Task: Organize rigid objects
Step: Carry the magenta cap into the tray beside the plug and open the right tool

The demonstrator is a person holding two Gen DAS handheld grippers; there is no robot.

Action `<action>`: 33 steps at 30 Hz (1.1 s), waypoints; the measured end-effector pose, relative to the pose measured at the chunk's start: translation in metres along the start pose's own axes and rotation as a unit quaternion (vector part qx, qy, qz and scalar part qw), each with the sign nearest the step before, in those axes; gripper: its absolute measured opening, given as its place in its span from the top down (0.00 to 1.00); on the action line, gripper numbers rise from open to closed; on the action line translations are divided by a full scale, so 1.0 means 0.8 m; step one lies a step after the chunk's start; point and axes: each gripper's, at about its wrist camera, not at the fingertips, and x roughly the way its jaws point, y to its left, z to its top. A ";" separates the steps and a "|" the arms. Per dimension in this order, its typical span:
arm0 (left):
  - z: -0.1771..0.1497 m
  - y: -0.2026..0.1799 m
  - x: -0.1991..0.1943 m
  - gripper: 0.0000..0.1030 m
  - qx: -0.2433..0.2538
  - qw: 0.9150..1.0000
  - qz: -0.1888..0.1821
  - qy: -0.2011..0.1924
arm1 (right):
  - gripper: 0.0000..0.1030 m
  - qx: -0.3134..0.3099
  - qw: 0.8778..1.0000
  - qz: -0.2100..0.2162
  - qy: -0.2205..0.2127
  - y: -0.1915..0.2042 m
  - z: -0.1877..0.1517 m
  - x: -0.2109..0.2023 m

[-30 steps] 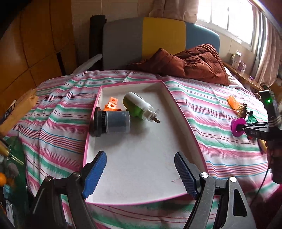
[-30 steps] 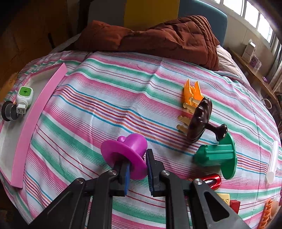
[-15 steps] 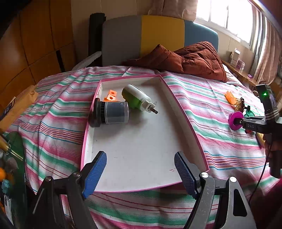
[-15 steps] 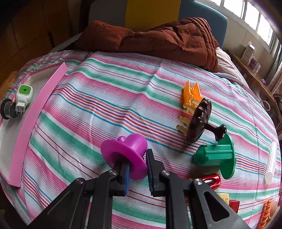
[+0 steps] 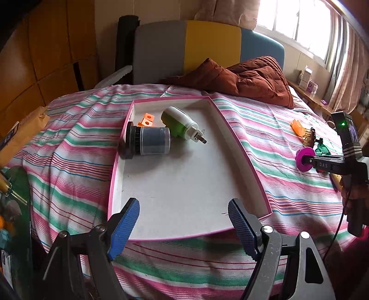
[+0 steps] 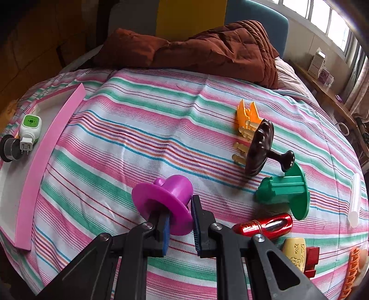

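Magenta flanged piece in transit to the tray.

Right gripper (image 6: 180, 221) is clamped on the flange of the magenta flanged plastic piece (image 6: 168, 196), held above the striped bed (image 6: 138, 129). Judged next: carry it left over the pink-rimmed tray (image 5: 239, 147) and release. Left gripper (image 5: 184, 221) hangs wide open and empty at the tray's near edge.

A home bedroom: striped bedspread (image 6: 161, 129), headboard (image 5: 207, 46), curtained window (image 5: 299, 20).
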 end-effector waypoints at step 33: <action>-0.011 0.066 -0.009 0.23 -0.063 0.998 0.006 -0.010 | 0.87 -0.212 0.972 0.100 -0.014 0.278 0.039 -0.041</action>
